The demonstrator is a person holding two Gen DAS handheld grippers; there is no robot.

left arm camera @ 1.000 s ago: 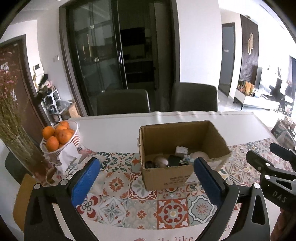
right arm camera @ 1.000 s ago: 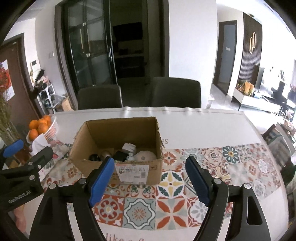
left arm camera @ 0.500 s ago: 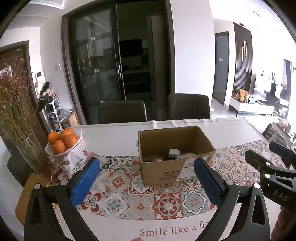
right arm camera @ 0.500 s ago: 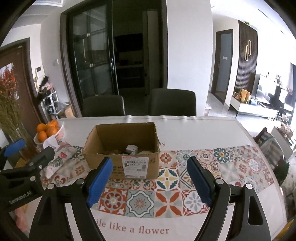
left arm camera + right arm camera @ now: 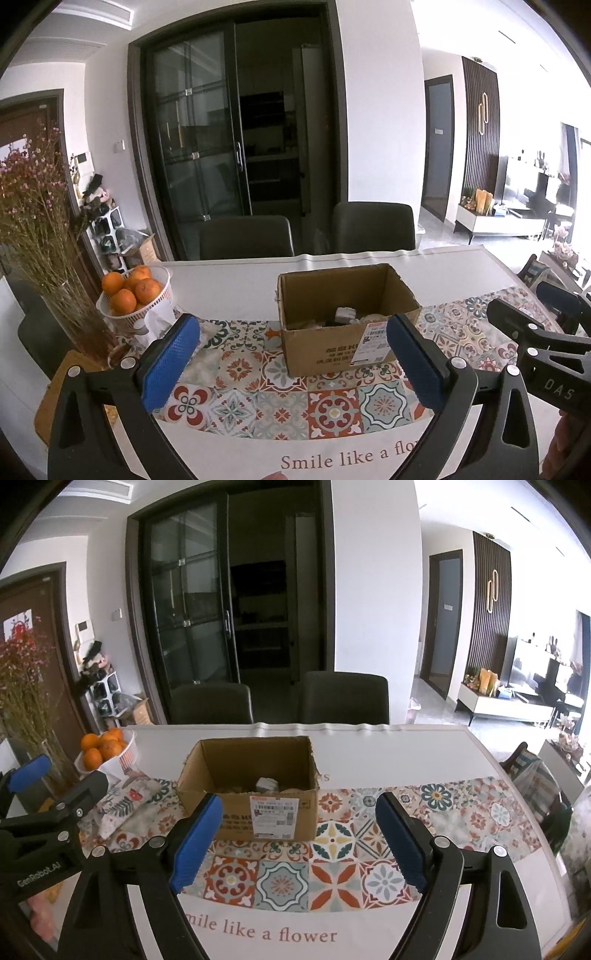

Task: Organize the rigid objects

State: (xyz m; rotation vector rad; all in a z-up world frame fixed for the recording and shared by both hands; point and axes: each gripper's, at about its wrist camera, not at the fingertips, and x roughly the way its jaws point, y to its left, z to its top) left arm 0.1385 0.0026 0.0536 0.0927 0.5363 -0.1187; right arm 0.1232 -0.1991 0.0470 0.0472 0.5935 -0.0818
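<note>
An open cardboard box (image 5: 321, 350) (image 5: 236, 819) stands on the patterned table runner (image 5: 280, 402). Small items lie inside it; a white one (image 5: 345, 314) (image 5: 267, 783) shows above the front wall and the others are mostly hidden. My left gripper (image 5: 291, 326) is open, well back from the box, with nothing between its blue pads. My right gripper (image 5: 299, 801) is also open and empty, at a similar distance in front of the box. Each gripper appears at the edge of the other's view: the right gripper (image 5: 519, 299) and the left gripper (image 5: 70, 770).
A white basket of oranges (image 5: 135, 295) (image 5: 105, 751) sits at the left beside a glass vase of dried flowers (image 5: 74, 325). A patterned cloth (image 5: 122, 805) lies left of the box. Two dark chairs (image 5: 245, 236) (image 5: 373, 227) stand behind the white table (image 5: 388, 746).
Both grippers have drawn back and risen away from the box, which now looks smaller and farther off, its contents more hidden. The right jaws stand slightly wider.
</note>
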